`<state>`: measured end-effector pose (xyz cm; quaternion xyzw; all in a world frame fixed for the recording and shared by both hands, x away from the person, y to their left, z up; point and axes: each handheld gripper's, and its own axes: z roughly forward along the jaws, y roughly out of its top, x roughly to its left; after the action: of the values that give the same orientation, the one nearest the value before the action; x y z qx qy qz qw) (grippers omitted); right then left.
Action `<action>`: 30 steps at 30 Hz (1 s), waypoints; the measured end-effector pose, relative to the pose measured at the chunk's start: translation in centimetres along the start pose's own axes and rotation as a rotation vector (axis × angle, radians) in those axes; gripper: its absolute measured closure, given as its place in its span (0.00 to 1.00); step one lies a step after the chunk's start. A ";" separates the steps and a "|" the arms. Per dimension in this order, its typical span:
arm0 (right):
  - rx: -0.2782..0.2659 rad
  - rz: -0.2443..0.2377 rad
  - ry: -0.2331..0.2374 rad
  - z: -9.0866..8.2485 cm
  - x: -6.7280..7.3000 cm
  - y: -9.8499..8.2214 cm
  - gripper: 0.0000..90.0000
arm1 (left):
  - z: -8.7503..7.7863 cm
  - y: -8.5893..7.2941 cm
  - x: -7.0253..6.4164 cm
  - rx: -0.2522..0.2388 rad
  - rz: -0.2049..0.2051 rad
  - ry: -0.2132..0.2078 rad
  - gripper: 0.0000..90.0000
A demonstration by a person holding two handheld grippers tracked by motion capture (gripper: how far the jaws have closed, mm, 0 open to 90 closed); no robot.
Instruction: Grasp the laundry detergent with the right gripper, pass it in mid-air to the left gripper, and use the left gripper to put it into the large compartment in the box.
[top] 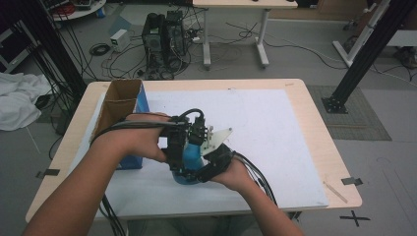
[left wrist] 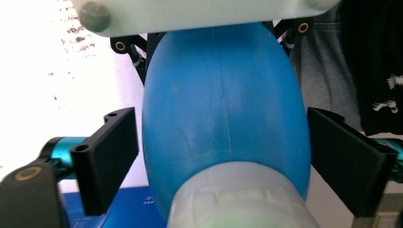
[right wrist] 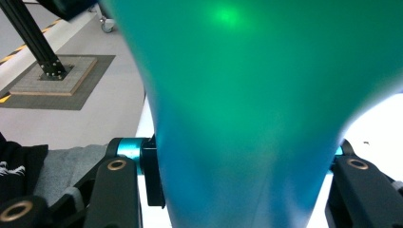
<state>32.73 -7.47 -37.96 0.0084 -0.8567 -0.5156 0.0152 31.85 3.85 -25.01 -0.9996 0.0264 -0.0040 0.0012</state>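
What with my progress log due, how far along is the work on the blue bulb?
Done: the right gripper is clamped on the blue bulb at its narrower part. In hand: the left gripper has its jaws on either side of the bulb's wide body; whether they press, I cannot tell. Left: probably securing that second grip, then perhaps moving it to the open cardboard box.

A smooth blue rubber bulb (top: 189,162), egg-shaped and matte with a faint seam running down its middle, sits low over the white sheet at the near middle of the table, close to the open cardboard box. In the left gripper view the bulb (left wrist: 223,114) swells wide at its centre and narrows into a pale grey ribbed collar (left wrist: 237,199) at one end. In the right gripper view its surface (right wrist: 247,118) looks greenish, probably a trick of the light.
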 end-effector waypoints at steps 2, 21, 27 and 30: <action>0.005 0.013 0.002 0.0 0.1 0.0 0.49 | 0.0 0.0 0.0 -0.002 0.006 0.006 0.16; 0.009 -0.010 0.002 -0.2 0.1 0.1 0.49 | -0.2 0.4 0.0 0.008 0.028 0.053 0.26; 0.005 -0.020 0.002 -0.3 0.0 0.1 0.49 | -0.1 0.6 -0.3 0.016 0.007 0.029 0.28; -0.007 -0.014 -0.001 -0.3 0.0 0.1 0.49 | -0.2 0.6 -0.4 0.018 0.006 0.026 0.30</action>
<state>32.72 -7.66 -37.70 0.0142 -0.8548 -0.5187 0.0110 31.46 3.24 -24.82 -0.9994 0.0295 -0.0174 0.0097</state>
